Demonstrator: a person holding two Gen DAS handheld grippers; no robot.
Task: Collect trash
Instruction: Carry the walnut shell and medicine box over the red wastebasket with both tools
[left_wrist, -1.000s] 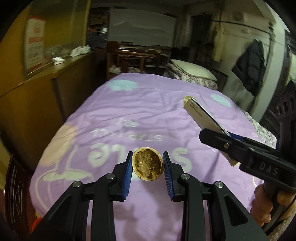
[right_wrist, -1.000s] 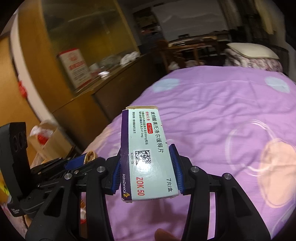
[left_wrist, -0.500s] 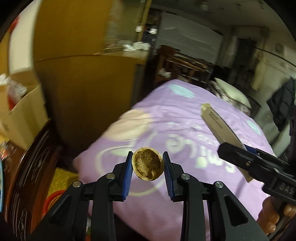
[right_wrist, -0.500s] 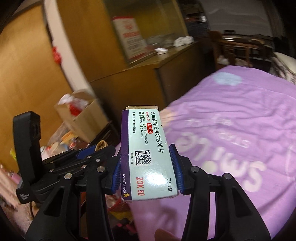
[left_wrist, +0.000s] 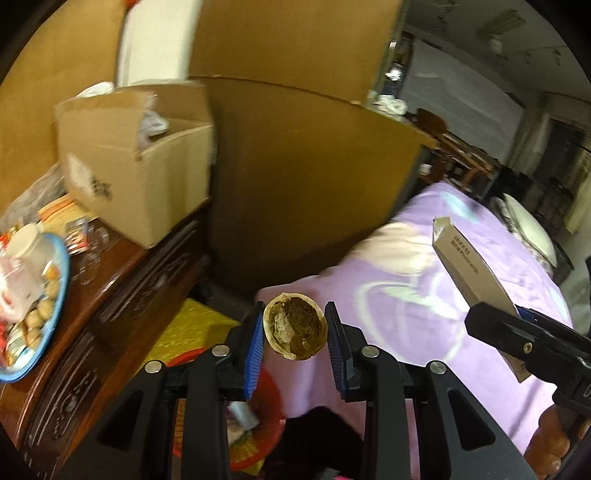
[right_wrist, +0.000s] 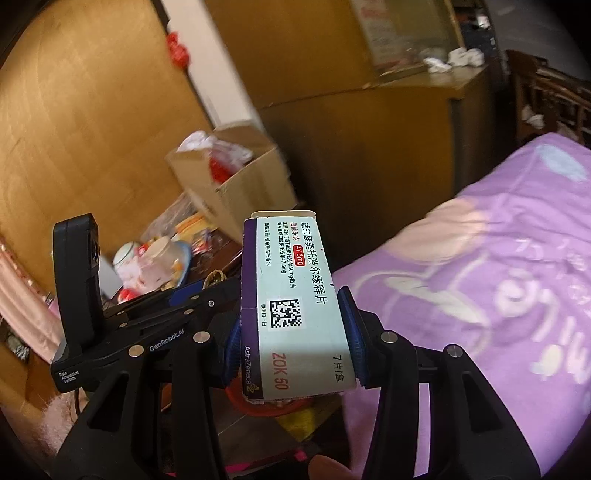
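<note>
1. Left claw: clamped on a half walnut shell, hollow side facing the camera; the grip is unchanged from a second ago.
2. Right claw: clamped on a medicine box printed "ZOK 50" and "AstraZeneca", upright, top flap open; the grip is likewise unchanged.
3. Change since the earlier frames: both views have swung off the purple bedspread toward the bedside. The bed, which filled the frames then, now lies to the right; the walnut shell hangs past its corner, over the floor.
4. Left view only: a red bin with scraps inside, low between the claw's fingers; yellow matting beside it; a blue-rimmed plate of snacks on the dark carved worktop; a person's hand under the right claw.
5. Right view only: the box's printed face and QR code; the left claw's camera housing.
6. Both views: an open cardboard box on the worktop, against a wooden cabinet.
</note>
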